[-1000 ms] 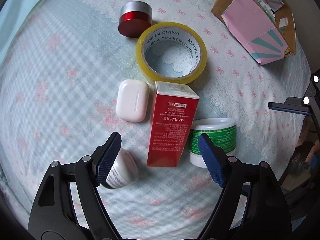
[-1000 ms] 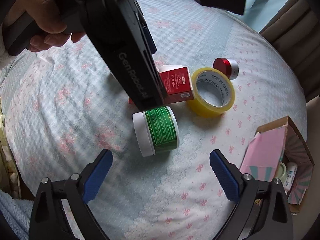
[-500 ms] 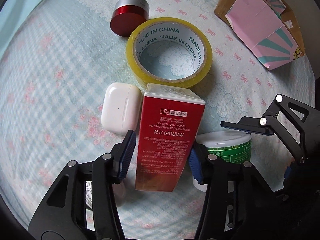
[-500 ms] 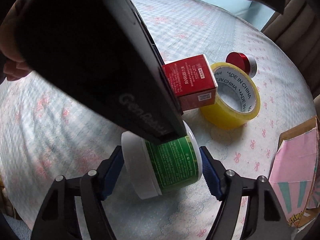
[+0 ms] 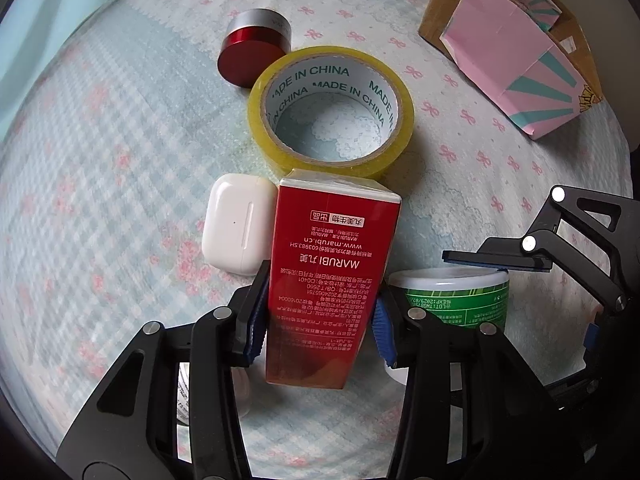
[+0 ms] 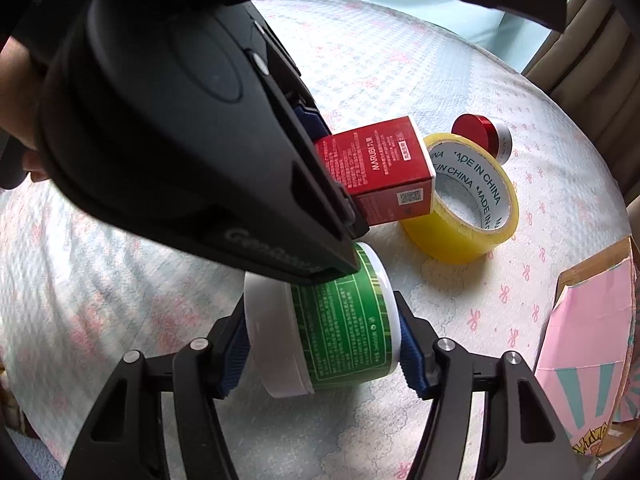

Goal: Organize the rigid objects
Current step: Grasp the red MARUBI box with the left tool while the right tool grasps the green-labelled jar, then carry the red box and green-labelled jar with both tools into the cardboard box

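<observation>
A pale blue checked tablecloth [image 5: 120,140] with pink bows covers the surface; beige curtains [image 6: 592,40] hang behind.

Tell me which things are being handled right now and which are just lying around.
In hand:
- red box, left hand-held gripper closed on it
- green-labelled jar, right hand-held gripper closed on it

Lying about:
- yellow tape roll
- white earbud case
- red-lidded jar
- cardboard box

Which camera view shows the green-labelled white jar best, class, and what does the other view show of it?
The right wrist view: the green-labelled white jar lies on its side, label and lid end visible, between the right gripper pads. The left wrist view shows only part of the jar, behind the left gripper and the red Marubi box.
</observation>
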`<state>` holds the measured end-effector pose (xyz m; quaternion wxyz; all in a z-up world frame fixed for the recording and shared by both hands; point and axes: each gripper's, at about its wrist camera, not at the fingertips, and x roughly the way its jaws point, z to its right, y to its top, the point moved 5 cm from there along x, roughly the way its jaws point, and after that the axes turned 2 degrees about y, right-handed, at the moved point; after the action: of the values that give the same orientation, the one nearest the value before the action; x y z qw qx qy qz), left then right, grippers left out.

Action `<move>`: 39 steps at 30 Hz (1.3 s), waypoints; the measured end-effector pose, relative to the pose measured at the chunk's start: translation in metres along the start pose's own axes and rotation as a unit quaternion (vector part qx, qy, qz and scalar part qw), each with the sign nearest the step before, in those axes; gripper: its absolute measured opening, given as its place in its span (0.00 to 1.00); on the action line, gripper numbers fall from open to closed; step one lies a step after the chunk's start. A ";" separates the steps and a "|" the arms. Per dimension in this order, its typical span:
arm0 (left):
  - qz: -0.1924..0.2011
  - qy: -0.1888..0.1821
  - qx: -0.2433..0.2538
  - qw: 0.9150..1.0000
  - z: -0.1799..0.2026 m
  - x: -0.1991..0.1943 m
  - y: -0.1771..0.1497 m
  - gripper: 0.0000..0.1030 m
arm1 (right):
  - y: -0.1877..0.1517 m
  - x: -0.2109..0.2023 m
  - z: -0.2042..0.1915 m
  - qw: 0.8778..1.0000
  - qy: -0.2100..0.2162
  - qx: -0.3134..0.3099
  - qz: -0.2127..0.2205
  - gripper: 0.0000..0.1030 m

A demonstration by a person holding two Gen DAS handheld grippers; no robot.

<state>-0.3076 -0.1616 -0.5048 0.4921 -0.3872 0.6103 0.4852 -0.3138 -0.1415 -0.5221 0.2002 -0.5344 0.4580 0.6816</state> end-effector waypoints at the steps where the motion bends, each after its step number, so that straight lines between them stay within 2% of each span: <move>1: 0.000 0.000 0.001 1.000 0.000 -0.001 0.000 0.39 | 0.000 -0.001 0.001 1.000 0.004 0.005 -0.002 0.56; 11: -0.002 -0.011 -0.017 1.000 -0.017 -0.013 -0.008 0.39 | 0.000 -0.012 0.011 0.996 0.048 0.080 -0.012 0.54; 20: 0.010 -0.024 -0.045 0.999 -0.021 -0.034 -0.017 0.39 | 0.011 -0.028 0.024 0.990 0.048 0.133 -0.011 0.54; 24: 0.026 -0.022 -0.052 0.998 -0.030 -0.053 -0.001 0.39 | 0.020 -0.050 0.033 0.986 0.045 0.157 -0.009 0.54; 30: 0.055 -0.024 -0.082 0.995 -0.033 -0.113 0.010 0.39 | 0.037 -0.102 0.073 0.981 0.037 0.189 0.000 0.53; 39: 0.102 -0.026 -0.097 0.990 -0.019 -0.221 0.020 0.39 | 0.067 -0.211 0.088 0.977 0.042 0.206 0.036 0.53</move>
<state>-0.2834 -0.1761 -0.2835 0.4158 -0.3567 0.5834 0.5996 -0.3395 -0.0552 -0.3014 0.2617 -0.4932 0.6153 0.5565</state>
